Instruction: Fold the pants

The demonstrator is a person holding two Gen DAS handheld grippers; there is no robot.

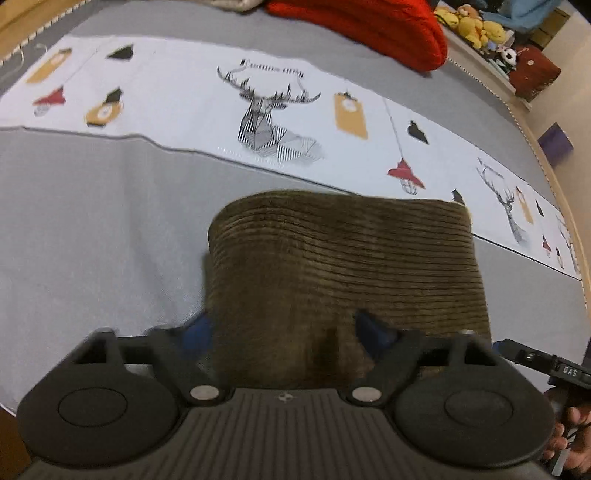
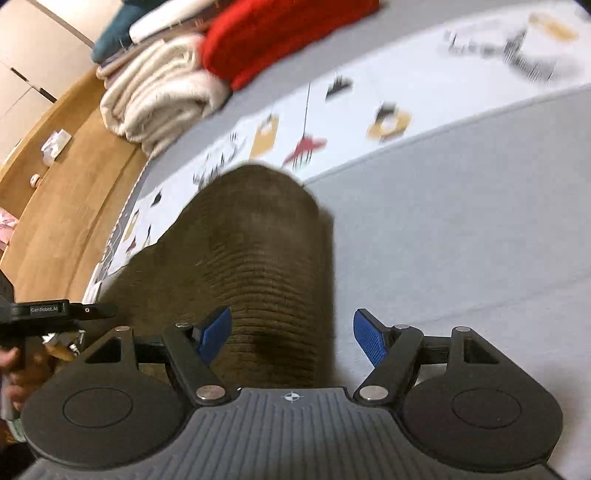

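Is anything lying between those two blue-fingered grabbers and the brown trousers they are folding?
Nothing visible does. The brown corduroy pants lie folded on the grey bed cover, already reaching between the open fingers of the left gripper and the right gripper. The red cushion sits far off.

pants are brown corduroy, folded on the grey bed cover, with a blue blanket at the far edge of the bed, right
Not quite. The blanket at the bed's far edge is red, not blue; both wrist views show it. The rest holds: the pants are brown corduroy, folded on the grey bed cover.
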